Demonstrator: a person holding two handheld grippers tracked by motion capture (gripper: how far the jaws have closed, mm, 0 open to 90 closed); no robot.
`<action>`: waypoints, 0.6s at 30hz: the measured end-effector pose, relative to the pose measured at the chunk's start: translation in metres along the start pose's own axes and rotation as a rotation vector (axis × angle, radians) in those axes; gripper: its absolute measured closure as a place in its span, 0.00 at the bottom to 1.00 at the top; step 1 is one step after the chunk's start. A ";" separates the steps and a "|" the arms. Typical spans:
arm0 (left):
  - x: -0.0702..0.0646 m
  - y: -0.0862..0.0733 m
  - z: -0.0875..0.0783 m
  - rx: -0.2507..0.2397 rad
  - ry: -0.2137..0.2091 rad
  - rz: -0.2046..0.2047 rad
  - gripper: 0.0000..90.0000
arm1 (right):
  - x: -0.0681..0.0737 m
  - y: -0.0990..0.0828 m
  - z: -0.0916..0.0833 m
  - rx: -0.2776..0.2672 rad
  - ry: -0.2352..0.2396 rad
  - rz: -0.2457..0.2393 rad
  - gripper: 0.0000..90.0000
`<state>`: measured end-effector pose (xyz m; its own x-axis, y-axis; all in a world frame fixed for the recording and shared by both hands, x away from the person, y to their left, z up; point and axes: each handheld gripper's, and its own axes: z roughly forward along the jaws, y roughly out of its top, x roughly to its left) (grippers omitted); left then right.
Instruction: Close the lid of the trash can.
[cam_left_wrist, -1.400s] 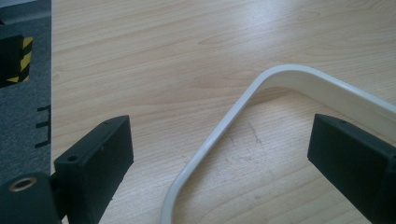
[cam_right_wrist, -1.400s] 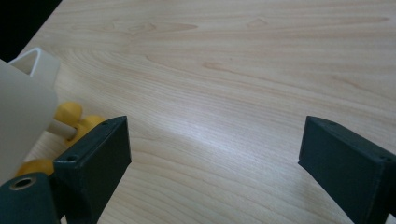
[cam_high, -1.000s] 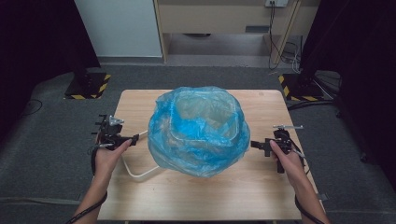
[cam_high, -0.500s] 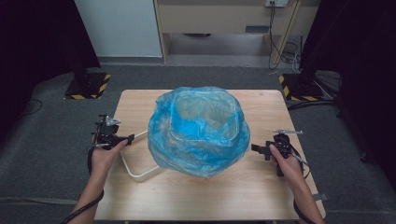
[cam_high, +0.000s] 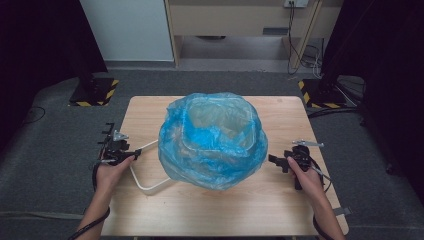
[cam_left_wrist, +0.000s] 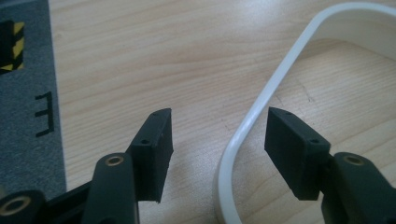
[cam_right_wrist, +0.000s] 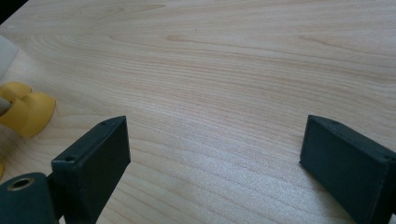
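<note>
High view: both forearms reach in from below. The left tool (cam_high: 131, 155) meets the white handle (cam_high: 142, 172) of the bin (cam_high: 220, 122) in a blue bag (cam_high: 210, 150), mid-bench (cam_high: 150, 215).

Left gripper view: jaws, just closing, straddle the handle (cam_left_wrist: 261, 102), apparently untouched.

Right gripper view: right tool (cam_right_wrist: 212, 163) wide open above bare wood.

Light wood table (cam_high: 150, 210) w/ visible grain is standing on grey carpet. A bin lined w/ a blue plastic bag (cam_high: 212, 142) is sitting at its centre, bag spilling over the sides. The bin's white bail handle (cam_high: 142, 170) is lying flat on the tabletop at its left. A yellow object (cam_right_wrist: 25, 109) is resting on the wood.
</note>
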<state>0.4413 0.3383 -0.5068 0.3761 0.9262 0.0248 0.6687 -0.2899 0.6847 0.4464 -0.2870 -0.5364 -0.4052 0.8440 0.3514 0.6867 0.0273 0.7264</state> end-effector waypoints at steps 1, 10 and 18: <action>0.000 -0.001 0.001 0.004 0.001 0.002 0.47 | 0.000 0.000 0.000 -0.002 -0.002 -0.007 0.09; -0.001 -0.007 0.008 0.001 -0.015 -0.002 0.60 | -0.001 -0.002 0.000 -0.016 0.001 -0.015 0.09; -0.005 -0.010 0.010 0.005 -0.003 0.025 0.71 | 0.000 -0.003 0.000 -0.018 0.000 -0.015 0.09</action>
<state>0.4390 0.3345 -0.5210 0.3951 0.9178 0.0396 0.6618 -0.3143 0.6806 0.4447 -0.2871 -0.5385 -0.4154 0.8434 0.3408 0.6698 0.0300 0.7419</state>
